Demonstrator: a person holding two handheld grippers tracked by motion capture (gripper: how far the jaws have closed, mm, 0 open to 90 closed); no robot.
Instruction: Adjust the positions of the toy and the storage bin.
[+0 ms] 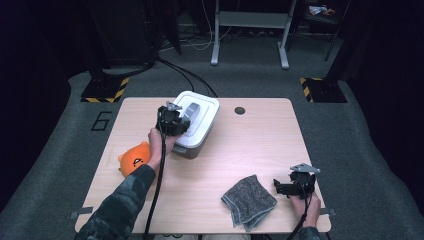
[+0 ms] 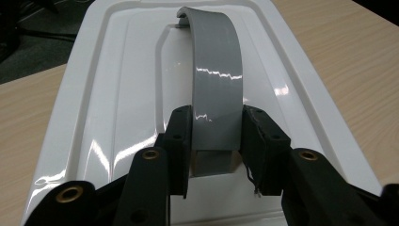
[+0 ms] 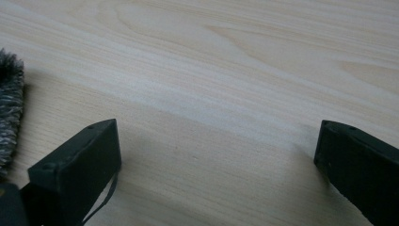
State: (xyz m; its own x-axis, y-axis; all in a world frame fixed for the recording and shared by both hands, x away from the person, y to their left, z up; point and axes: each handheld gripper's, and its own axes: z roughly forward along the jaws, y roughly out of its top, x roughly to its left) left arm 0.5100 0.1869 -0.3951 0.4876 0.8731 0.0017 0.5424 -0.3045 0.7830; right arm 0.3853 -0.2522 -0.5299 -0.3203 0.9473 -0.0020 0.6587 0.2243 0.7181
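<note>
A: Left gripper (image 2: 214,136) is on the box (image 1: 195,125) at the table's (image 1: 260,145) far left, jaws clamped across the grey handle (image 2: 214,75).

B: And the handle's long axis?

A: Straight away from the jaws, so they pinch its width. Right gripper (image 3: 216,155) hangs wide apart, holding nothing, beside the cloth (image 1: 248,201), well apart from the box.

Right gripper (image 3: 214,155) over bare wooden desk (image 3: 226,70), jaws wide apart, nothing between them. Pale grain runs across ahead of gripper. Grey fuzzy cloth (image 3: 9,108) at far left edge, just beyond left jaw, lying on desk, mostly cut off.
</note>
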